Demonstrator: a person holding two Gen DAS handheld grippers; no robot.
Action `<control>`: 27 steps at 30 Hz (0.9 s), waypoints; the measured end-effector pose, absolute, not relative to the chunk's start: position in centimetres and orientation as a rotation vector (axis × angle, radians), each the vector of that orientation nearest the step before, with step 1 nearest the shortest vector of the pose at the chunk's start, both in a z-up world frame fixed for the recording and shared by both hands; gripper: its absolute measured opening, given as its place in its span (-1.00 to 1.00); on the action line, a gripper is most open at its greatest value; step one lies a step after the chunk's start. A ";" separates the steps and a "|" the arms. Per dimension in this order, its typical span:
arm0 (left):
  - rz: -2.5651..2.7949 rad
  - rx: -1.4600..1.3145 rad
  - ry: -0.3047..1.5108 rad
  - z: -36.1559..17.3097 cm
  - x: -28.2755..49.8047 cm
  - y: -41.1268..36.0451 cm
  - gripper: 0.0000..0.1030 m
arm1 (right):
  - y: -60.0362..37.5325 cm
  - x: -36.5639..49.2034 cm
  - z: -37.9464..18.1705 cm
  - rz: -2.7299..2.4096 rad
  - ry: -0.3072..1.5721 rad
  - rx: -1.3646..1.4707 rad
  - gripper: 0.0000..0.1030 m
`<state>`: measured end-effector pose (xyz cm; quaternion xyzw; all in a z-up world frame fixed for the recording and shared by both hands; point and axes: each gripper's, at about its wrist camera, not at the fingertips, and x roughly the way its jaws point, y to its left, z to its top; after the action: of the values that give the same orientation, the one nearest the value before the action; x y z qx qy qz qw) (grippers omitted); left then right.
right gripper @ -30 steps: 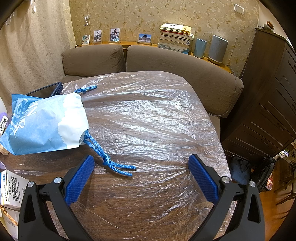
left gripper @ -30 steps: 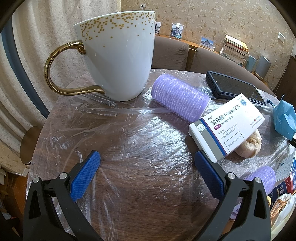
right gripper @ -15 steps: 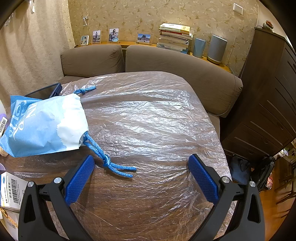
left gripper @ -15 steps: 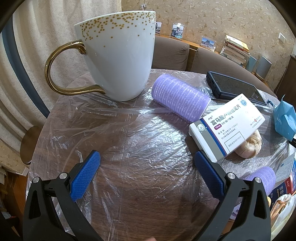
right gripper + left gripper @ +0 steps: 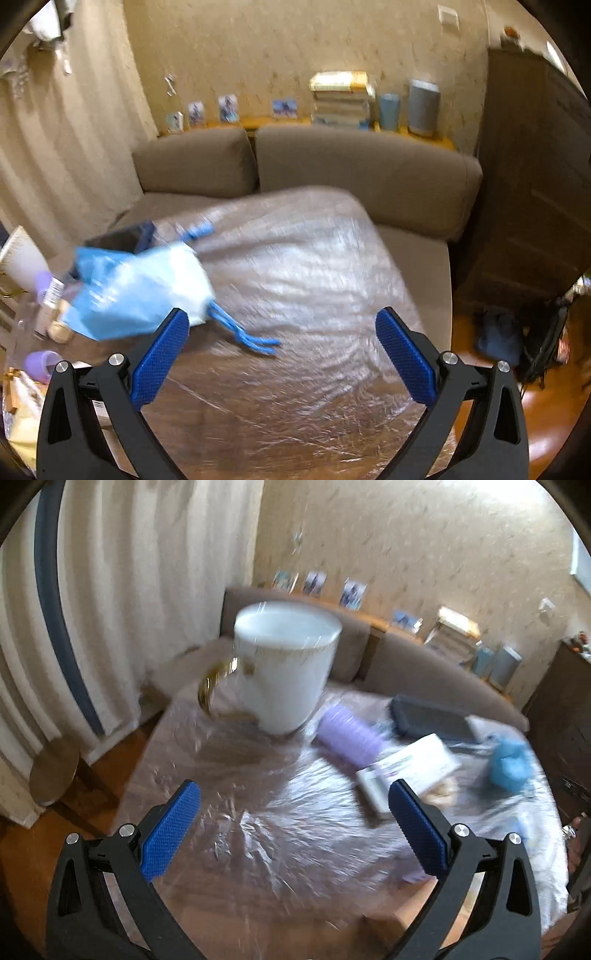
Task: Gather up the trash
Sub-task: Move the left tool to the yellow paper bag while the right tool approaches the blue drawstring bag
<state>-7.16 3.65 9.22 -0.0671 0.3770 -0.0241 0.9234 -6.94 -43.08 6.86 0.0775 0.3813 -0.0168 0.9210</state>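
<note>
Both views are motion-blurred. My left gripper (image 5: pixel 293 823) hangs open above the plastic-covered round table (image 5: pixel 280 834), holding nothing. Beyond it stand a white mug with a gold handle (image 5: pixel 286 675), a purple hair roller (image 5: pixel 349 734) and a white medicine box (image 5: pixel 410 770). A blue and white drawstring bag (image 5: pixel 508 764) lies at the far right. My right gripper (image 5: pixel 282 354) is open and empty over the table (image 5: pixel 295 406). The blue and white bag (image 5: pixel 144 291) lies just beyond its left finger, with blue cords (image 5: pixel 245 332) trailing toward the middle.
A dark tablet (image 5: pixel 430 716) lies behind the medicine box. A brown sofa (image 5: pixel 354 173) curves behind the table, with photos and books (image 5: pixel 341 98) on the ledge above. A dark cabinet (image 5: pixel 532 177) stands at the right. A small round stool (image 5: pixel 53 771) sits left of the table.
Both grippers have lifted and pulled back from the table, so the mug, roller, box and bag look smaller and farther off. Both stay open.
</note>
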 end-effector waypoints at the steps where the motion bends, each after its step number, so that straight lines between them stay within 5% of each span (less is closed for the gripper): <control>1: -0.084 -0.145 0.761 10.3 -8.1 3.1 0.97 | -42.7 -6.8 7.5 -0.022 0.771 0.153 0.93; 7: -0.283 -0.092 0.709 13.8 -13.2 -2.9 0.97 | -38.9 -4.9 9.6 0.075 0.750 0.113 0.93; 27: -0.353 -0.033 0.891 6.8 -14.9 -10.6 0.97 | -34.8 -0.5 7.1 0.086 0.865 0.070 0.93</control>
<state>-14.88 -10.55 6.84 -0.0158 0.4288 -0.1698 0.8872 -0.55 -34.77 7.10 0.0337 0.4189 0.0416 0.9065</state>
